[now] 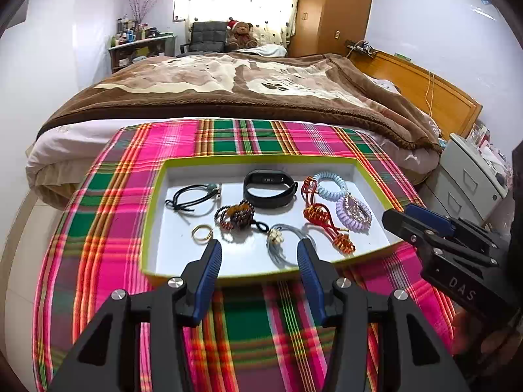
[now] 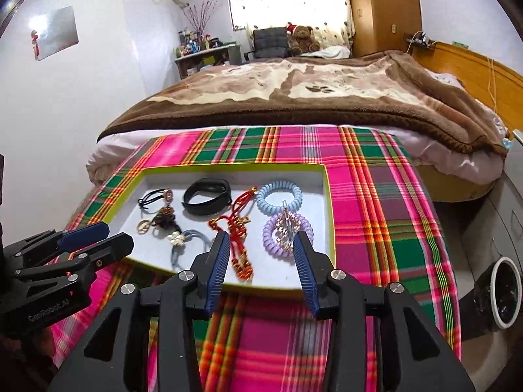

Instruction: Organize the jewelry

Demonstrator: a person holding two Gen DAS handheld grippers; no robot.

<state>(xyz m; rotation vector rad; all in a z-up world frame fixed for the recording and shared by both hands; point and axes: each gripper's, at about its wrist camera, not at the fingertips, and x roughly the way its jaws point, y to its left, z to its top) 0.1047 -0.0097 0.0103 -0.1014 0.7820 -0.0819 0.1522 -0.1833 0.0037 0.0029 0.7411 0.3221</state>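
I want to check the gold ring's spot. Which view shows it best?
The left wrist view: the gold ring lies clear on the tray floor, just beyond the left gripper's finger. In the right wrist view it is smaller and crowded against the dark beaded bracelet.

Brown blanket (image 1: 228,98) over the bed, teddy bear (image 1: 241,34) beyond, plaid cloth (image 2: 376,196) in front, wooden wardrobe (image 1: 333,9) behind.

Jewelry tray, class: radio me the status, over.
Left claw open, empty. Right claw open, empty. Jewelry all in the tray. Nothing in the way.
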